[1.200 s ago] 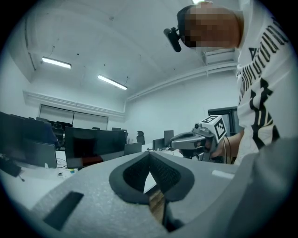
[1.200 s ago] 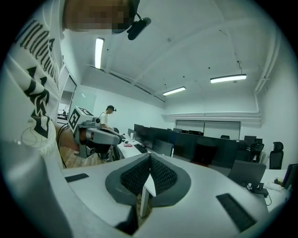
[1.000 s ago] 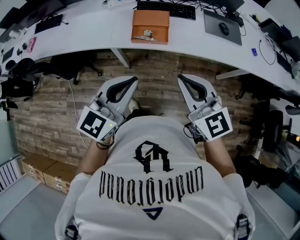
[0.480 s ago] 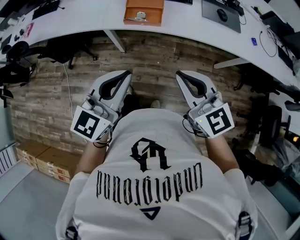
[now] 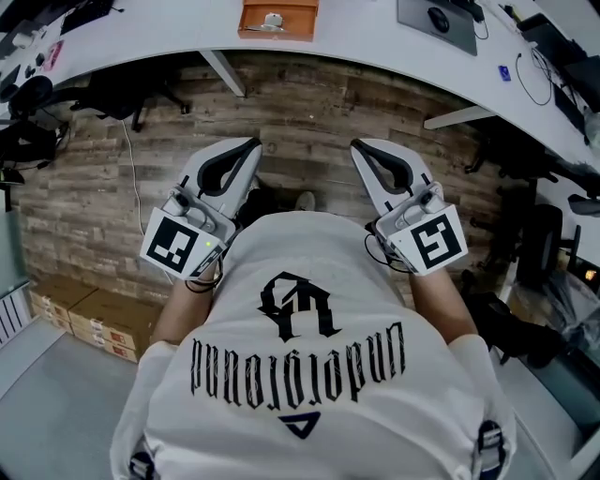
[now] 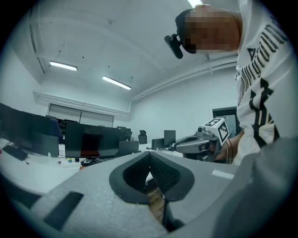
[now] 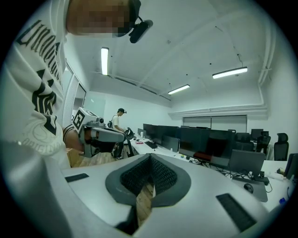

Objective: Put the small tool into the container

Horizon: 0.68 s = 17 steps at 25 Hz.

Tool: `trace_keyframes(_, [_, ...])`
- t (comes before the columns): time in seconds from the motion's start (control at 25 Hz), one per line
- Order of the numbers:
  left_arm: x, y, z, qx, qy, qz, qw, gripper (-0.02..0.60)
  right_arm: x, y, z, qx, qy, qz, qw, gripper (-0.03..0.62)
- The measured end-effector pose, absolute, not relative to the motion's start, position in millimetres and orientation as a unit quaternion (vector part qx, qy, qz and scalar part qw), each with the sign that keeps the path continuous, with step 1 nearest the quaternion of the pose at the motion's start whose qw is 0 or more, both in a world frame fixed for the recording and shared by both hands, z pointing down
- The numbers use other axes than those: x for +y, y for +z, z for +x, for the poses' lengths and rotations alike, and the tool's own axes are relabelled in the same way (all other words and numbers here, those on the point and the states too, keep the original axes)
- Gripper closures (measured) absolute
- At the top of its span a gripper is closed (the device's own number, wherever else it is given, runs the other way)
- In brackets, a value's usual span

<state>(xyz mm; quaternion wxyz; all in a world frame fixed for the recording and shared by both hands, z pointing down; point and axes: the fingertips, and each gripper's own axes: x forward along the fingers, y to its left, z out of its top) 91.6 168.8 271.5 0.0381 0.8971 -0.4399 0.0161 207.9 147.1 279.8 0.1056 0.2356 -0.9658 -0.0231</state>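
left claw [image 5: 251, 146] and right claw [image 5: 357, 148] are pressed together on nothing, parked by the chest, well apart from the orange container [image 5: 277, 22] on the tabletop [image 5: 141, 37]: seemingly idle.

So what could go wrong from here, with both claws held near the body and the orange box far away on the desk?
1. The left claw and the right claw are both shut and empty. Unless they open before arriving, they may knock the small silvery tool aside.
2. The flat orange box on the curved white desk sits at the head view's top edge, partly cut off, so aiming could be poor.
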Motion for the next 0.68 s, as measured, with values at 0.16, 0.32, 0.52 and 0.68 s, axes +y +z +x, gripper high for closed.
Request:
trace_keyframes(0.16, [168.9,269.4,96.0,-0.434,0.02,0.9,0.036,0.568,145.3,274.5,209.2,-0.965,-0.027,0.24,0.098,0.58])
trace_keyframes(0.32, [171.2,266.2,93.1,-0.437,0.02,0.898,0.033,0.568,148.2,272.7,206.8,-0.967,-0.034,0.234,0.101,0.58])
trace_keyframes(0.52, [170.8,267.2,93.9,-0.438,0.021,0.898,0.036,0.568,143.6,269.6,204.7,-0.967,-0.027,0.237,0.093,0.58])
trace_keyframes(0.68, [170.7,267.9,91.0,-0.44,0.021,0.897,0.038,0.568,142.7,268.7,200.9,-0.968,-0.029,0.232,0.093,0.58])
